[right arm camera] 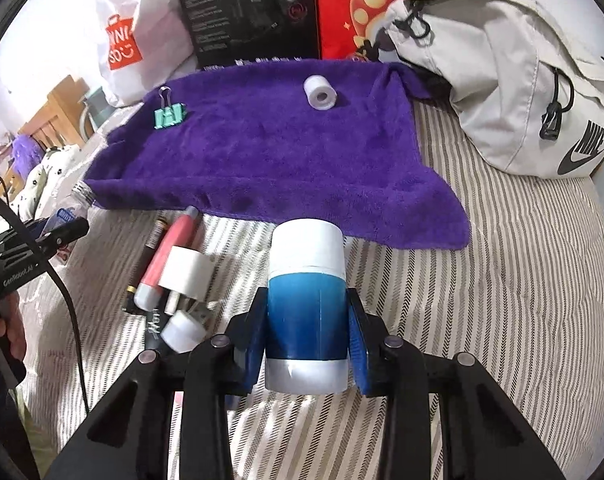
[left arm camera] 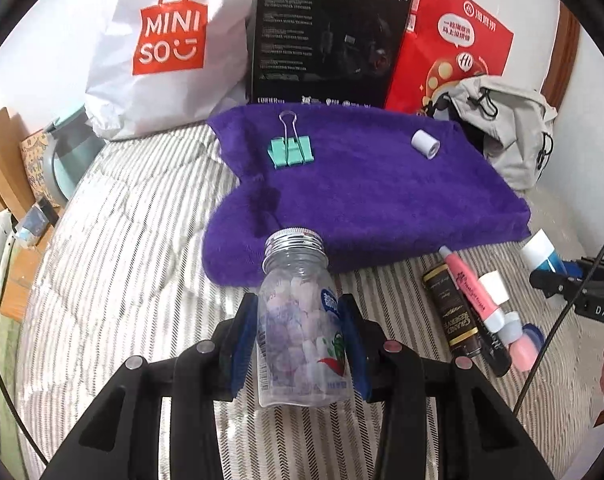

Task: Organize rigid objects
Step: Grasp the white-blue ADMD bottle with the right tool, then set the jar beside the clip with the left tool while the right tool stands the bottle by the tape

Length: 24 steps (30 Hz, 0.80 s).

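Gripping a clear candy bottle (left arm camera: 302, 320) in my left gripper (left arm camera: 302, 344) and a blue-and-white canister (right arm camera: 306, 308) in my right gripper (right arm camera: 306, 344), pads pressing on both, I am, as I judge it, carrying the pair toward the purple towel (left arm camera: 361, 188) lying at twelve o'clock on the striped bedding (right arm camera: 521, 280). A green binder clip (left arm camera: 292, 148) and a white roll (left arm camera: 425, 143) are already resting there at eleven and one o'clock. Next I am needing bare towel between them for each load, while pens and tubes (left arm camera: 477, 308) are waiting near my left gripper's three o'clock.
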{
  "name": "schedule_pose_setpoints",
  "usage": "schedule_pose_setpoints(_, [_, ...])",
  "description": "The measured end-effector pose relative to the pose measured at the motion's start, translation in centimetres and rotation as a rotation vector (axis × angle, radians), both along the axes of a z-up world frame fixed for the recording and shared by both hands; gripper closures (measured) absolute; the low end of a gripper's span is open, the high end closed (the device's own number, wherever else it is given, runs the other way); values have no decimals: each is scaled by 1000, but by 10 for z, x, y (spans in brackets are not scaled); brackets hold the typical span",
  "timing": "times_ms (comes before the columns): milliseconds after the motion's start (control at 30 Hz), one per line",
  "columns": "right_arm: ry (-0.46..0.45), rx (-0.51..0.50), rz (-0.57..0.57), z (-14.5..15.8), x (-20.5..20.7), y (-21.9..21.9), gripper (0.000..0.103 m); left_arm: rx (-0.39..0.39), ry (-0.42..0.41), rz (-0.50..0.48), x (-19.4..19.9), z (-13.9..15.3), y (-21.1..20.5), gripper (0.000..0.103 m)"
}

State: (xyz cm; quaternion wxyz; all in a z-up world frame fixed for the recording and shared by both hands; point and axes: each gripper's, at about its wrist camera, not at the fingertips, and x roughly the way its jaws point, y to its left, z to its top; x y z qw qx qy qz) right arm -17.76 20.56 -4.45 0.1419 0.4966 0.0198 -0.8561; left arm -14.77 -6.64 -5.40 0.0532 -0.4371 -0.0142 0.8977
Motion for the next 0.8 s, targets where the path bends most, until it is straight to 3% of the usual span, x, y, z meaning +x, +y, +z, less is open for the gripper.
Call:
schedule_pose_setpoints(467, [24, -43, 35, 34, -11, -3, 67, 5, 43, 1, -38, 37, -3, 64])
schedule_pose_setpoints(800, [28, -55, 29, 44, -63, 1, 67, 4, 14, 6, -83, 29, 7, 64])
